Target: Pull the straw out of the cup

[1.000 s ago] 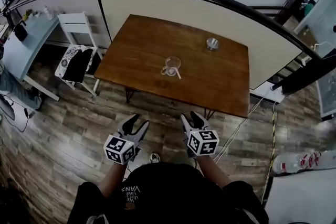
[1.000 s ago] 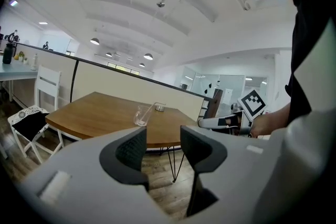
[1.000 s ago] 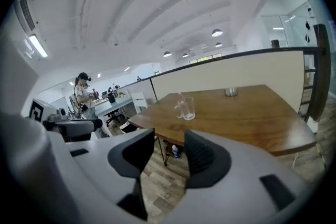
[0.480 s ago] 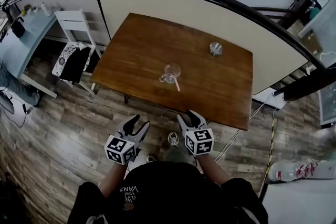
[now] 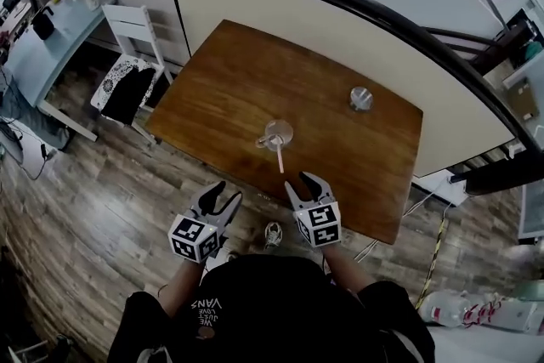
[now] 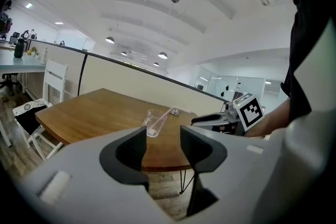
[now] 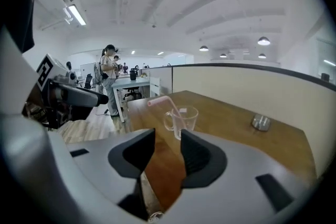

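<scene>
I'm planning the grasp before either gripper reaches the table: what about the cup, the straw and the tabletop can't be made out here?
- Base of the cup and lower end of the straw: right gripper view, cut off by a jaw of the right gripper.
- Any liquid in the cup: head view, too small, and the glass is clear.
- Small metal object: too small in every view to identify.

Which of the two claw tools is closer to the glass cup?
The right gripper: it sits at the table edge just short of the straw; the left gripper is farther off, over the floor.
</scene>
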{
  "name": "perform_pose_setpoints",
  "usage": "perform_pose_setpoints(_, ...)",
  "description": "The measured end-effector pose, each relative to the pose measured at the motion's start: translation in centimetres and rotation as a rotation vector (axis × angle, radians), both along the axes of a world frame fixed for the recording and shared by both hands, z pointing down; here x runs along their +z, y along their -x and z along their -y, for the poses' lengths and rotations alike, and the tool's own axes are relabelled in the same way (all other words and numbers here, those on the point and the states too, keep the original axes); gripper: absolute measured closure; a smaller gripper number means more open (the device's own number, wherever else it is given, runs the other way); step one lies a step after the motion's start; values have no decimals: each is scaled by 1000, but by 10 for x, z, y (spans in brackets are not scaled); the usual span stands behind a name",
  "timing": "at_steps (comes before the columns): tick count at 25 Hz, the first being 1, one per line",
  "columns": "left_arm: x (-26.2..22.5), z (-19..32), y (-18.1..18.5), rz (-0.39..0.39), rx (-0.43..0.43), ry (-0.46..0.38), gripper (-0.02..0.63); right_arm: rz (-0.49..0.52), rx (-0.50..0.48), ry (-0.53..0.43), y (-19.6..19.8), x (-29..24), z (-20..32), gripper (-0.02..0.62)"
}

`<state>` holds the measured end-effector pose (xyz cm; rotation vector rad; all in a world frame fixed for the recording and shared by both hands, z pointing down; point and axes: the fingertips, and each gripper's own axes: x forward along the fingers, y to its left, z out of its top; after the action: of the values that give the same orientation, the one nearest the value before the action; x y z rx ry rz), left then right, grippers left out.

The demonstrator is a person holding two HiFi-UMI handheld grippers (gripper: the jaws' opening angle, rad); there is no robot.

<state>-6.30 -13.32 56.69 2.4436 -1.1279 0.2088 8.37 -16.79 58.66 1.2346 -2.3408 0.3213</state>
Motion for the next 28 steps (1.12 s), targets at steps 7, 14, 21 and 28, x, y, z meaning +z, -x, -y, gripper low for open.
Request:
perform_pose_setpoints(7,6,19,-8,7,-97,10,420,-35,-148,-27,4,3,36,445)
perform_pose_setpoints(14,8,25,-20,3,-210,24,420,-137,-369,-113,17,1,58,445)
perform_pose_setpoints(21,15,25,-26,6,-244,44,420,-166,-475,-190,39,0,69,445)
perform_pose_setpoints(28,17,42,-17,-2,-224,52,420,-155,-445,-244,53,-6,82,532)
